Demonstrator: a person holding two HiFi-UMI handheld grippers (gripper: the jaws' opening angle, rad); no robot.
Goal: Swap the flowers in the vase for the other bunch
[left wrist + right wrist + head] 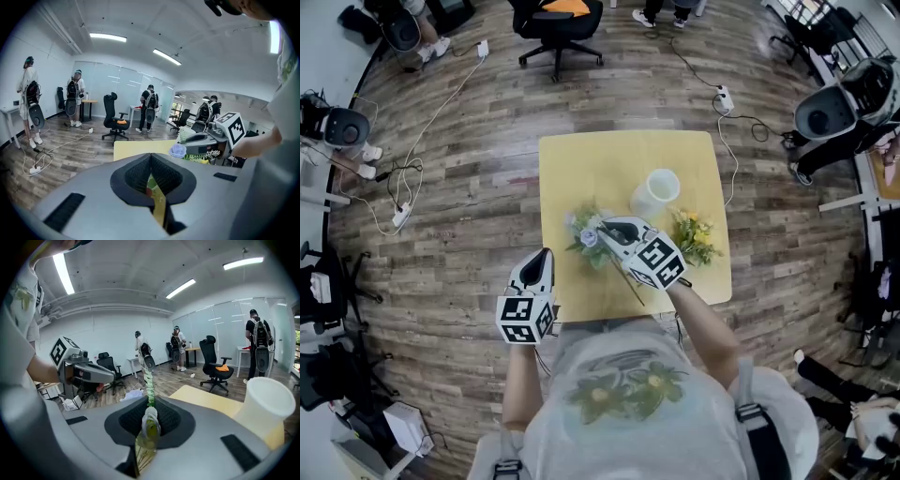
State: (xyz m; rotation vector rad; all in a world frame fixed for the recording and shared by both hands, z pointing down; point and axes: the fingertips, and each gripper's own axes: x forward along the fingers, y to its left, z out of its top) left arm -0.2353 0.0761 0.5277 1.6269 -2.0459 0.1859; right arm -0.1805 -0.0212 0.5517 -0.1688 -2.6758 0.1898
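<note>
A white vase (pixel 656 192) stands empty toward the back right of the yellow table (pixel 581 159). My right gripper (pixel 603 228) is shut on the stems of a pale purple and white bunch (pixel 584 236), held low over the table's middle. In the right gripper view a green sprig (pixel 149 380) rises from the shut jaws, with the vase (pixel 265 401) to the right. A yellow bunch (pixel 695 239) lies on the table by its right edge. My left gripper (pixel 546 255) hovers off the table's front left corner, jaws together and empty. In the left gripper view a purple bloom (pixel 178 151) shows beside the right gripper (pixel 211 138).
A black office chair (pixel 558 28) stands beyond the table on the wood floor. Cables and power strips (pixel 398 217) run across the floor at the left and back right. Several people with backpacks (pixel 75 96) stand far off. More chairs and gear (pixel 839 108) crowd the right side.
</note>
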